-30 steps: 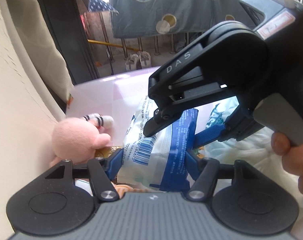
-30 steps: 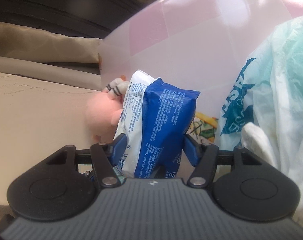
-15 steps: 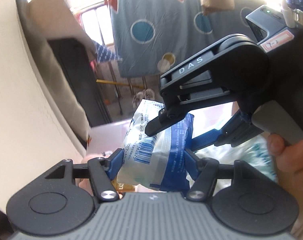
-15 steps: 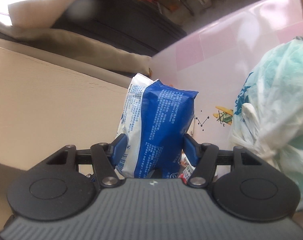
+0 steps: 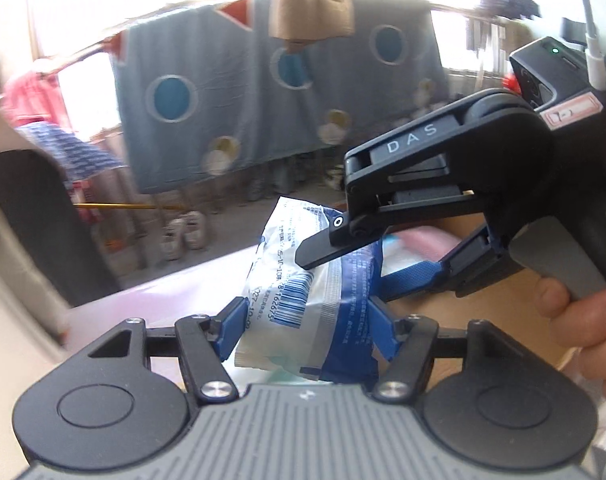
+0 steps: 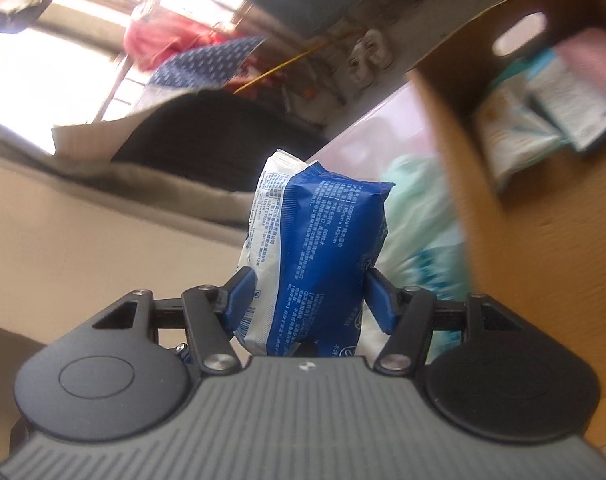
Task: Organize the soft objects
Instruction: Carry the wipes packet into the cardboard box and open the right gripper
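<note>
A blue-and-white pack of wet wipes (image 5: 311, 304) is held up in the air by both grippers at once. In the left wrist view my left gripper (image 5: 305, 320) is shut on it, its blue fingers (image 5: 233, 322) pressing both sides. My right gripper (image 5: 363, 264) comes in from the right and clamps the same pack higher up, with a hand (image 5: 583, 320) on its handle. In the right wrist view the pack (image 6: 319, 256) stands upright between the pads of the right gripper (image 6: 309, 300), which dent its sides.
An open cardboard box (image 6: 523, 260) with a handle hole is close on the right, with several soft packs (image 6: 551, 108) inside. A teal-and-white plastic bag (image 6: 419, 220) lies beside it on the pink table (image 5: 163, 300). Laundry (image 5: 263, 100) hangs behind.
Both grippers have lifted the pack off the table and carried it toward the cardboard box, which has come into view. The pink plush toy has dropped out of sight.
</note>
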`<state>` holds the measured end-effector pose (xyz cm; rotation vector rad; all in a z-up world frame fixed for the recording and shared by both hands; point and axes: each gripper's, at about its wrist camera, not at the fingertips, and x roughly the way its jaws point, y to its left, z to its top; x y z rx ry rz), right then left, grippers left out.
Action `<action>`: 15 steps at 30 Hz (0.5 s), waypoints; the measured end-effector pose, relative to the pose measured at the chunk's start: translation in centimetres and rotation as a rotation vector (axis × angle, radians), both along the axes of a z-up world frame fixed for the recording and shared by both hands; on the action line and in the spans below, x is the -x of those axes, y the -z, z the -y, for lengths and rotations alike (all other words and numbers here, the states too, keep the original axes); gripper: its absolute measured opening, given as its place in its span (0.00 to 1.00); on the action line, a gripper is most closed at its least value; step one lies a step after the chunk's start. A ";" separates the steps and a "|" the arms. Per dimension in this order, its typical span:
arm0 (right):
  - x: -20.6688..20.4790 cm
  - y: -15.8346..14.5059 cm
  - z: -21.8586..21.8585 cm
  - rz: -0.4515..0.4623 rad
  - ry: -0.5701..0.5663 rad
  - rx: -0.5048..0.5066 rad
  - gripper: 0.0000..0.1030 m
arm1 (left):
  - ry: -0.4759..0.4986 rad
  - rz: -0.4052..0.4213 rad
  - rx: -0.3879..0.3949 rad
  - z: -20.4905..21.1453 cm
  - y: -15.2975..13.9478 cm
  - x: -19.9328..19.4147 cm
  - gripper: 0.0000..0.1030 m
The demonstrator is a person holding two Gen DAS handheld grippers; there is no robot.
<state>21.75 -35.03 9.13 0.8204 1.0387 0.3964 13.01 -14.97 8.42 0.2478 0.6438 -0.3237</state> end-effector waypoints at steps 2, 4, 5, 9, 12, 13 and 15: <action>0.2 1.2 3.1 -0.012 0.034 0.004 0.58 | 0.032 -0.026 0.007 3.0 0.9 -0.7 0.64; -0.3 2.9 5.8 -0.030 0.054 0.001 0.58 | 0.056 -0.055 0.008 5.5 1.9 -1.7 0.64; -0.6 3.7 7.2 -0.042 0.065 -0.008 0.58 | 0.067 -0.070 0.009 6.6 2.5 -2.2 0.64; -2.8 8.0 10.5 -0.096 0.045 -0.038 0.58 | 0.094 -0.140 0.000 10.0 5.0 -3.8 0.65; -4.4 11.7 11.6 -0.158 0.039 -0.031 0.59 | 0.118 -0.173 -0.038 10.9 6.9 -4.5 0.66; -5.1 12.9 11.6 -0.174 0.033 -0.008 0.59 | 0.126 -0.175 -0.060 10.9 7.5 -4.8 0.66; -6.3 15.0 11.8 -0.209 0.037 0.011 0.58 | 0.126 -0.181 -0.094 10.8 8.4 -5.0 0.66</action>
